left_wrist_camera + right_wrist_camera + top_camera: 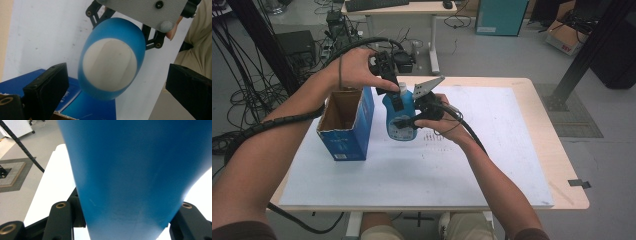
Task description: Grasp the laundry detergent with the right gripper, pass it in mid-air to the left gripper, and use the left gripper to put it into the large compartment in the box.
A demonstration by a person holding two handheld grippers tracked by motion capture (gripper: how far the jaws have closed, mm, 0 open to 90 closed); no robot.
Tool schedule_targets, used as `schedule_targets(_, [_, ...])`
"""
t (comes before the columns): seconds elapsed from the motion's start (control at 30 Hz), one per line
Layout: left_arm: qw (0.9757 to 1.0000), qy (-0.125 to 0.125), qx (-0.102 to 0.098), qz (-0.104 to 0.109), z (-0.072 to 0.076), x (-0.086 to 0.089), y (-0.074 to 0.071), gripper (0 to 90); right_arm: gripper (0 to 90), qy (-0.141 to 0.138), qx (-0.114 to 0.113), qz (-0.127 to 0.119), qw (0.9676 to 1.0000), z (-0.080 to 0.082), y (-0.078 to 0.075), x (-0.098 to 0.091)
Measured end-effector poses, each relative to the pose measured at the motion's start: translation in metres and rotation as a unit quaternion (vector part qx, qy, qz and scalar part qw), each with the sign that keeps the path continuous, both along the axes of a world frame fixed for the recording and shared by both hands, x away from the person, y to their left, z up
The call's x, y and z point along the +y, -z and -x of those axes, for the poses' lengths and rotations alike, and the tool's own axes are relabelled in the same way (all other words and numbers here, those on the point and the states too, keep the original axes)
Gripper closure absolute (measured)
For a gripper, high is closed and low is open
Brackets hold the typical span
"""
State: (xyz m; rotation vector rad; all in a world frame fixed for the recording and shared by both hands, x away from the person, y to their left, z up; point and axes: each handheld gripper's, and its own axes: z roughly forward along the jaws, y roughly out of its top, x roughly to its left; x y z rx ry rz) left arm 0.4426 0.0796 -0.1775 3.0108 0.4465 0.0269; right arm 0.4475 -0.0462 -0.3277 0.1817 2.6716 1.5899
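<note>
Bench (pixel 492 165) white, bare near you. Your right tool (pixel 412 119) clamps blue bottle (pixel 401 117) low, upright, above bench. Left tool (pixel 393 95) open over cap, jaws astride. Open box (pixel 346 125) just left of bottle, nearer left hand.

Smooth matt blue plastic bottle (pixel 400 116), blue cardboard box (pixel 347 122), white paper sheet (pixel 492 150)

A light wooden table (pixel 539 107) carries a white sheet (pixel 492 150), with an open blue box (pixel 346 137) standing on it.
</note>
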Motion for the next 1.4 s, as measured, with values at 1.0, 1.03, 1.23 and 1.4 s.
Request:
schedule_targets(1.0, [0.9998,-0.005,0.014,0.012,0.007,-0.017,0.018,5.2,43.7,-0.032,-0.022,-0.004,0.9992,0.01,-0.007,-0.003])
schedule_targets(1.03, [0.9998,-0.004,0.018,0.012,0.007,-0.017,0.018,5.2,43.7,-0.032,-0.023,-0.003,0.9992,0.01,-0.007,-0.003])
schedule_targets(1.23, [0.9997,-0.004,0.022,0.006,0.006,-0.017,0.02,5.2,43.7,-0.033,-0.028,-0.003,0.9991,0.01,-0.008,-0.004])
schedule_targets(1.4, [0.9998,0.003,0.021,0.003,0.008,-0.022,0.019,5.2,43.7,-0.034,-0.021,0.004,0.9992,0.012,-0.008,-0.004])
